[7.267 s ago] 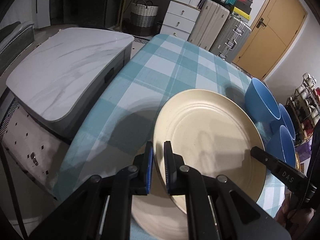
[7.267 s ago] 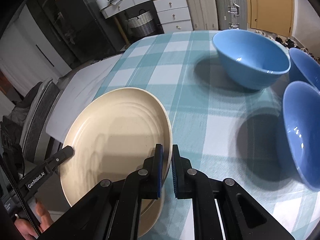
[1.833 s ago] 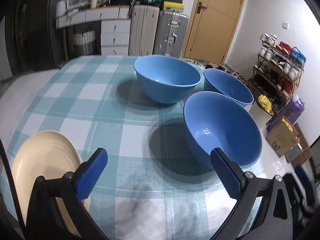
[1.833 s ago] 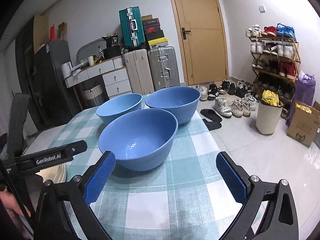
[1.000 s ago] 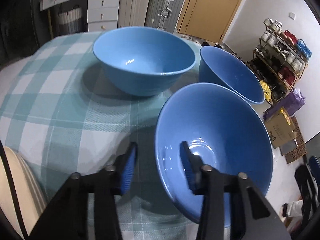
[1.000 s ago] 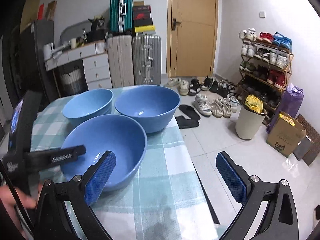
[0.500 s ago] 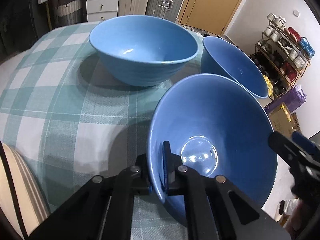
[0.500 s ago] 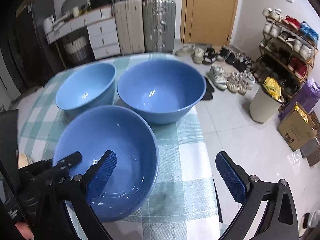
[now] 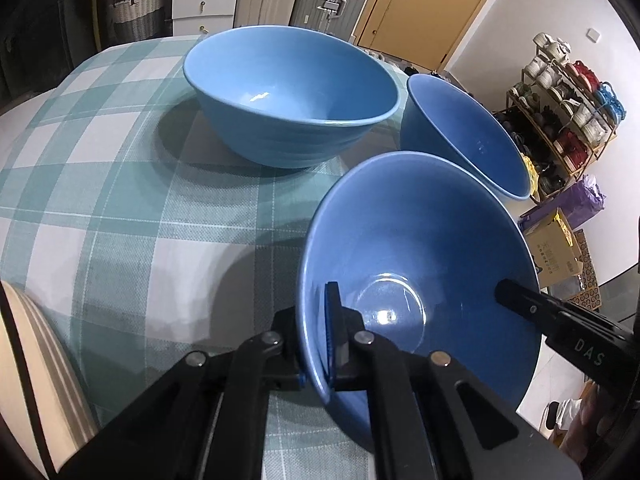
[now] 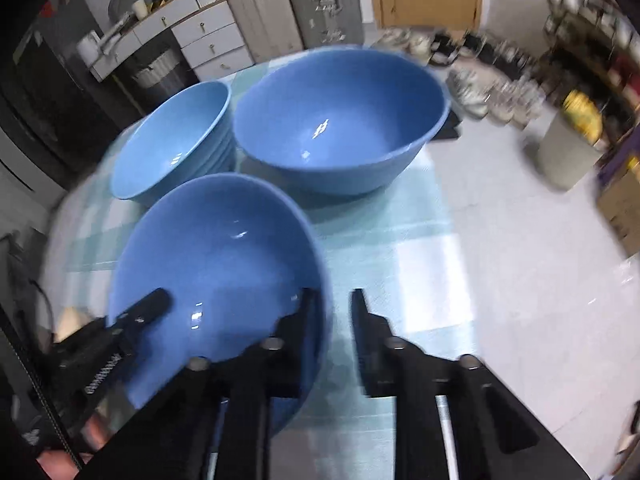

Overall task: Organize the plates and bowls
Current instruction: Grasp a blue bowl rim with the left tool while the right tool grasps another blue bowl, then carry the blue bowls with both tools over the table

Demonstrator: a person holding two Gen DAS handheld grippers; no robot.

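Three blue bowls stand on the checked tablecloth. My left gripper (image 9: 318, 340) is shut on the left rim of the nearest bowl (image 9: 420, 248). My right gripper (image 10: 332, 308) straddles the opposite rim of the same bowl (image 10: 216, 248), one finger inside and one outside. Its jaws are closing, and a sliver of cloth still shows between the rim and the outer finger. One of its fingers (image 9: 520, 306) reaches over the rim in the left wrist view. Behind stand the large bowl (image 9: 292, 92) and a third bowl (image 9: 468, 140). Cream plates (image 9: 24, 360) lie at the left edge.
The table's edge (image 10: 452, 240) runs just right of the held bowl, with tiled floor beyond. The large bowl (image 10: 340, 120) and the third bowl (image 10: 172, 144) stand close behind it. Suitcases, drawers and a shoe rack (image 9: 568, 92) line the room.
The left gripper closed onto the near bowl's rim and has stayed put. The right gripper swung down over the opposite rim, and its wide jaws narrowed around it.
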